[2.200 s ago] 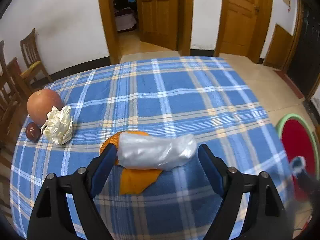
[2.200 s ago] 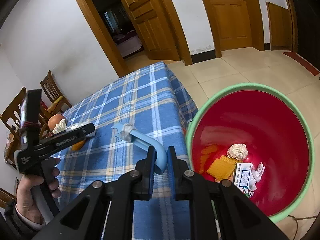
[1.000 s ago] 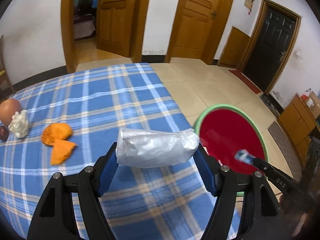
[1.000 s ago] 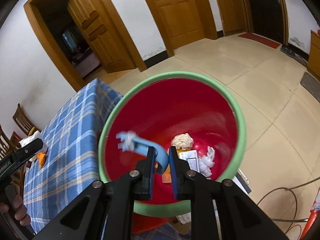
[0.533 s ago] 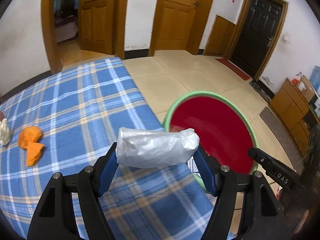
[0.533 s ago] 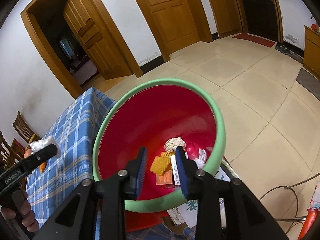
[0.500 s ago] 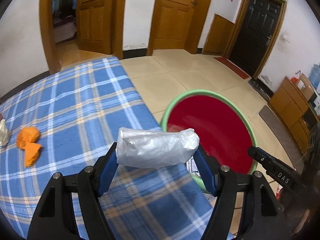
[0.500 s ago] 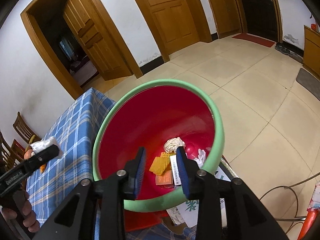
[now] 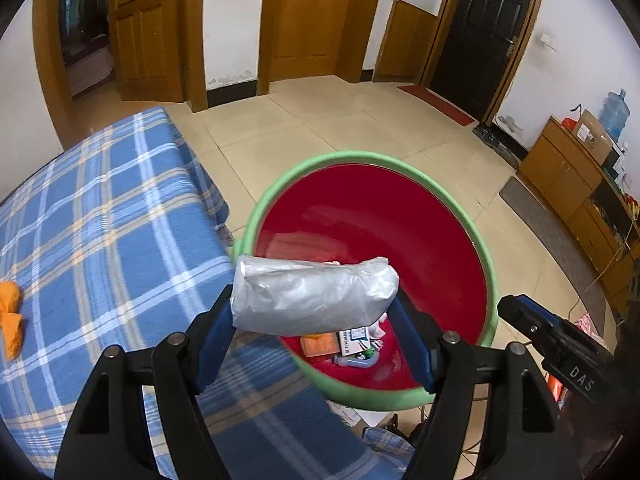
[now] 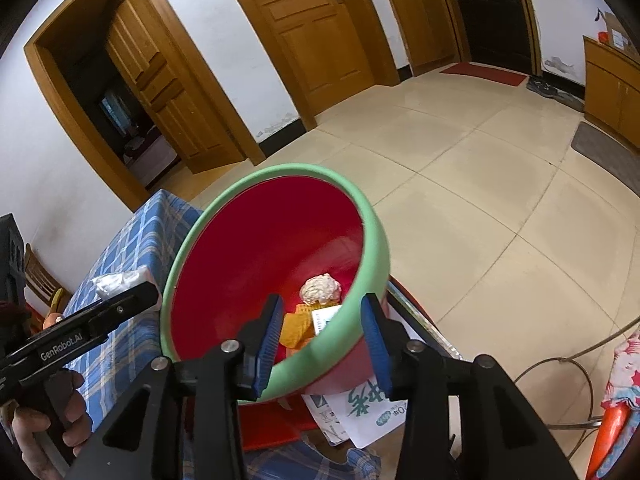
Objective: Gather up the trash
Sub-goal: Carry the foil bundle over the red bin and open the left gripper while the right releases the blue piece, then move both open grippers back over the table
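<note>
My left gripper (image 9: 316, 314) is shut on a crumpled clear plastic bag (image 9: 312, 298), holding it over the near rim of the red bin with a green rim (image 9: 486, 260). The bin stands on the floor beside the blue plaid table (image 9: 100, 220). My right gripper (image 10: 322, 308) hangs over the bin's right rim (image 10: 376, 240); its jaws are opening with nothing held between them. A blue curved piece (image 9: 360, 362) lies in the bin with a white paper wad (image 10: 320, 288) and orange scraps (image 10: 294, 328). The bag (image 10: 116, 282) also shows in the right wrist view.
Orange peels (image 9: 10, 312) lie on the table at the far left. Printed papers (image 10: 360, 404) lie on the floor under the bin. Wooden doors line the far wall, and a low cabinet (image 9: 568, 168) stands at the right. Tiled floor spreads beyond the bin.
My right gripper opened and the blue curved piece fell into the bin. My left gripper carried the plastic bag from above the table to the bin's edge.
</note>
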Tool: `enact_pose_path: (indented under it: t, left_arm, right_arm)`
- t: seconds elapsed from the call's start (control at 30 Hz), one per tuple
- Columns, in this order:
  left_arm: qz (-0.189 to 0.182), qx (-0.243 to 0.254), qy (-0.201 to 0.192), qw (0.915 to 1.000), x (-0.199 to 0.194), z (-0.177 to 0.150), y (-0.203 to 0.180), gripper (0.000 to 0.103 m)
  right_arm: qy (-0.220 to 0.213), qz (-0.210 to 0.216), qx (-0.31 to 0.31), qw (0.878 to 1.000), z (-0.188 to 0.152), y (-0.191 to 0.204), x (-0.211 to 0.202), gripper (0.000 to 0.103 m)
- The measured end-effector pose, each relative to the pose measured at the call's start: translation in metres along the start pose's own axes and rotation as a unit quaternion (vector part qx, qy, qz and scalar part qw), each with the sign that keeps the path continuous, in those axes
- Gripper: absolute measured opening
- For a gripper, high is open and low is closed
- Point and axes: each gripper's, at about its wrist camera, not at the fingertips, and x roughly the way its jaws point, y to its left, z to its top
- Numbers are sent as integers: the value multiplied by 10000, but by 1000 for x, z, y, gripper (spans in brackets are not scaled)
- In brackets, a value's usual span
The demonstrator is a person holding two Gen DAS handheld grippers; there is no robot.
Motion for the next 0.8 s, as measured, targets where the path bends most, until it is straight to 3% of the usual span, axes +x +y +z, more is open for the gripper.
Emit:
enact_pose_path:
  t: [0.4, 0.8]
  left_arm:
    - [20, 9, -67, 10000, -5, 0, -7, 79]
    - [146, -225, -227, 9994, -35, -11, 16, 79]
  right_arm:
    - [-13, 13, 39, 10000, 0, -7, -2, 54]
    - [-57, 32, -97, 9999, -3, 11, -13, 64]
